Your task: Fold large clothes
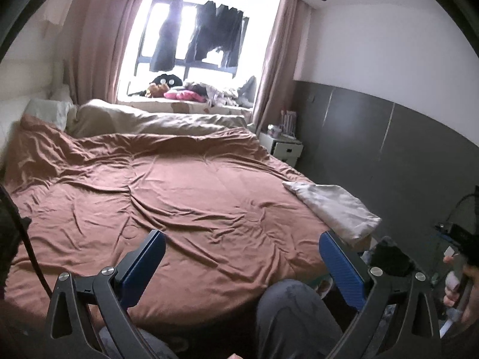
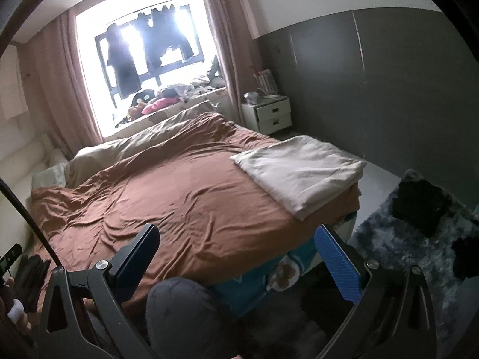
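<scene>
Brown bedspread (image 1: 179,197) fills mid-frame, its near edge cut off behind grey-clad knees (image 1: 293,311); folded pale cloth (image 2: 299,173) lies at bed's right corner, lower right; dark garments (image 2: 419,206) indistinct on rug (image 2: 398,239); left gripper (image 1: 242,266) and right gripper (image 2: 236,260) spread wide, empty.

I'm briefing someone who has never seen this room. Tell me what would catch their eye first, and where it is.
The blown-out bright window at the far end stands out first, with dark clothes hanging across it. Next comes the wide rust-brown bedspread, wrinkled, filling the middle. A folded pale cloth lies on the bed's near right corner, and both the left gripper and right gripper are open, holding nothing.
</scene>
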A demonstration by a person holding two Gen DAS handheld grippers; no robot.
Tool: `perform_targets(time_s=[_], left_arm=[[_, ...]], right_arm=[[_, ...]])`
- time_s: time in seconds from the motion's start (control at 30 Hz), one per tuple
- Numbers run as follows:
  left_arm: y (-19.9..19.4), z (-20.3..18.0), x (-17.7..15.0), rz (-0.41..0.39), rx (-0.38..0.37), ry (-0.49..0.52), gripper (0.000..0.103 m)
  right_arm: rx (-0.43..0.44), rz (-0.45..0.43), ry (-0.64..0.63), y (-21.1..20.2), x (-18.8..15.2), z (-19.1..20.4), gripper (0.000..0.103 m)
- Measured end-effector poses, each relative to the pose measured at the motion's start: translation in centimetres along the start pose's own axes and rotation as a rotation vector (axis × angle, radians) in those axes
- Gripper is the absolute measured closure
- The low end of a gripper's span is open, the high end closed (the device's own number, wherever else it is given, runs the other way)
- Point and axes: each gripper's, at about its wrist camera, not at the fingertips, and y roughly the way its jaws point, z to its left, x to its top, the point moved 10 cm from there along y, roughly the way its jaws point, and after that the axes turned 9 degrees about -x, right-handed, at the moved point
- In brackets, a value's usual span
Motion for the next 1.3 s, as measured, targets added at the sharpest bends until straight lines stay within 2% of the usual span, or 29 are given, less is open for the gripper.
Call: perform_targets(time_s=[0.1,0.17,0.23,0.37,0.5,0.7,0.87,1.03,1.2,1.3], left_arm=[[-2.1,-0.7,-1.2,-0.014,0.036,0.048,0.0],[-2.9,-1.2,-1.8,-0.02,0.016,0.065,0.0],[-3.7,-1.5,-2.6,-0.017,0.008,0.066,0.0],[-5.3,-1.2,-3.5,-0.05,0.046,0.069,0.0],[-6.4,-1.0,-4.6,-0.082,0.058,0.033,0.0],[-6.0,-1.0,-5.7,-0.069,0.071,0.043,0.0],[-6.0,-1.0,-6.1,-0.063,0.086,0.015,0.0],[-5.9,-1.5,-6.2,-0.061,0.077,0.029,0.0],[-5.5,-1.9,-6.2,-0.063,0.038,0.002,0.0],[-5.5,-2.0,-6.3,-0.057,0.045,0.009,0.0]], right_arm=[[0.029,0.001,-0.012,-0.3,-1.0,0.7,0.0],[0.03,-0.007,-0.027,-0.6,-1.4,1.0,0.0],[0.022,-0.023,-0.05,-1.1,-2.1,1.7,0.0],[0.024,-0.048,-0.085,-1.7,-4.0,3.4,0.0],[0.067,-0.036,-0.077,-2.0,-5.9,5.0,0.0],[0.092,-0.036,-0.142,-1.6,-7.2,7.5,0.0],[0.099,-0.025,-0.132,-1.5,-7.8,8.2,0.0],[0.1,-0.032,-0.146,-2.0,-7.9,8.9,0.0],[0.096,-0.035,-0.155,-1.9,-8.2,9.2,0.0],[0.097,-0.034,-0.161,-2.1,-8.7,9.5,0.0]])
